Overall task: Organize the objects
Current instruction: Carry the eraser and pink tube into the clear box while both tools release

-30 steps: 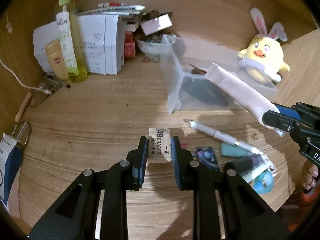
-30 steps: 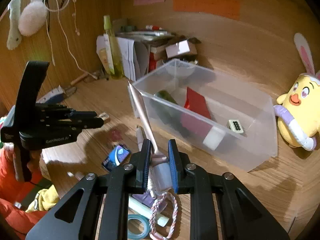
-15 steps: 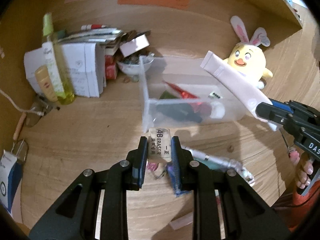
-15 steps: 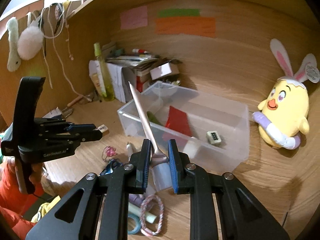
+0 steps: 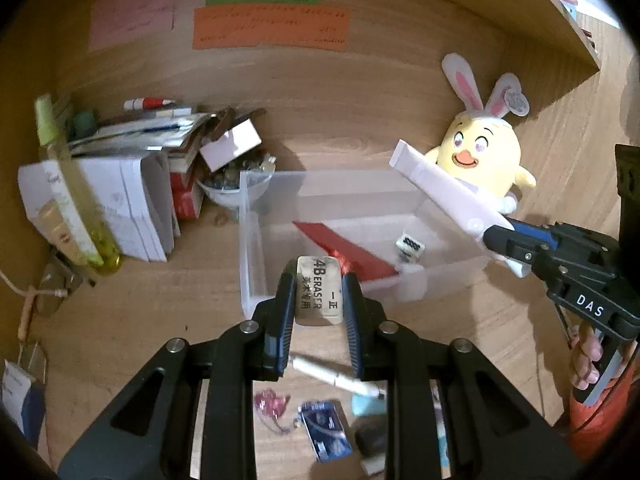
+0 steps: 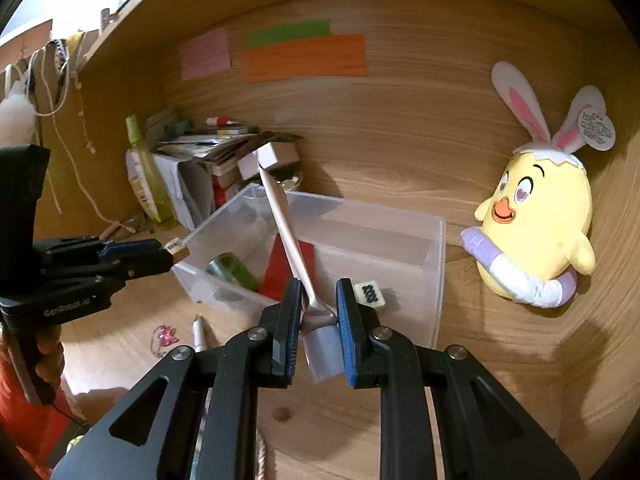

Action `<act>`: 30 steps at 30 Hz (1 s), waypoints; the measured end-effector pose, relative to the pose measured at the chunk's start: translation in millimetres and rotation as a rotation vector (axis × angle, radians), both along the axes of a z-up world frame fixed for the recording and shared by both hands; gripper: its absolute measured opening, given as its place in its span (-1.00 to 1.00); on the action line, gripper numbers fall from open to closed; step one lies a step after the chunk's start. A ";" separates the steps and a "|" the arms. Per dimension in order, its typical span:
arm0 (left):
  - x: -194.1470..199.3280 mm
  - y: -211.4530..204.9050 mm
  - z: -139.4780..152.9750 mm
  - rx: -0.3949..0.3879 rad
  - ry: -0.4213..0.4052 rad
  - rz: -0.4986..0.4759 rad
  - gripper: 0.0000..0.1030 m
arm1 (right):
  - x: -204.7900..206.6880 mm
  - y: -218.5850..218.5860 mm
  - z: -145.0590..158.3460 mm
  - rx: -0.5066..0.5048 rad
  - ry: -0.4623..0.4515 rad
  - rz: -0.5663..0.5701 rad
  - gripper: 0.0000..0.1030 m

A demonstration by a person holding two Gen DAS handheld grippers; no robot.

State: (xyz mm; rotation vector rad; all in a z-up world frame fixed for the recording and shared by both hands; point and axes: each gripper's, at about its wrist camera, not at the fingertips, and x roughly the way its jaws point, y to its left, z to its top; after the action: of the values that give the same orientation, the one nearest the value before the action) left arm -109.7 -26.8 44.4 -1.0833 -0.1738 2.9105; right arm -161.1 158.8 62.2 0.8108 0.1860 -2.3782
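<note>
Eraser (image 5: pixel 319 294): I hold it clenched in the left gripper (image 5: pixel 318 300), pads on its two long sides, printed sleeve facing the camera, positioned off the desk at the near wall of the clear bin (image 5: pixel 250 248). I judge it light, rubbery and slightly compressible, with good friction on the pads; the mid-length grip suits it and needs little force. The right gripper (image 6: pixel 318 320) is clamped on the neck of a pale tube (image 6: pixel 288 236), just above its cap (image 6: pixel 324 354), with the crimped end pointing to 11 o'clock over the bin. I judge the tube soft-walled and liable to squeeze or sag; the stiff neck is the correct place to hold it. In the bin lie a red card (image 5: pixel 344 250), a white tile (image 6: pixel 370 293) and a dark green object (image 6: pixel 232 270). At 2 o'clock from the bin stands the plush chick (image 6: pixel 536 224). A pen (image 5: pixel 334 376) lies on the desk under the left gripper.
</note>
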 end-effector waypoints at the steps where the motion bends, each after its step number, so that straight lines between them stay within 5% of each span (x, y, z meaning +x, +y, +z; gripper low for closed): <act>1: -4.7 -0.7 0.2 0.001 -0.002 -0.001 -0.55 | -2.8 -0.1 0.1 0.001 0.001 -0.005 -0.69; 30: -65.9 1.7 -21.7 0.037 -0.096 -0.058 -0.52 | -70.4 -20.6 -47.9 0.090 -0.122 -0.052 -0.68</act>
State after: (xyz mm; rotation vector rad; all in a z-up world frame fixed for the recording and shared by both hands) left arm -175.6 -25.1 22.7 -1.2025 -0.1946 2.7949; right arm -231.4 138.2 14.3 1.0116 0.2262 -2.3736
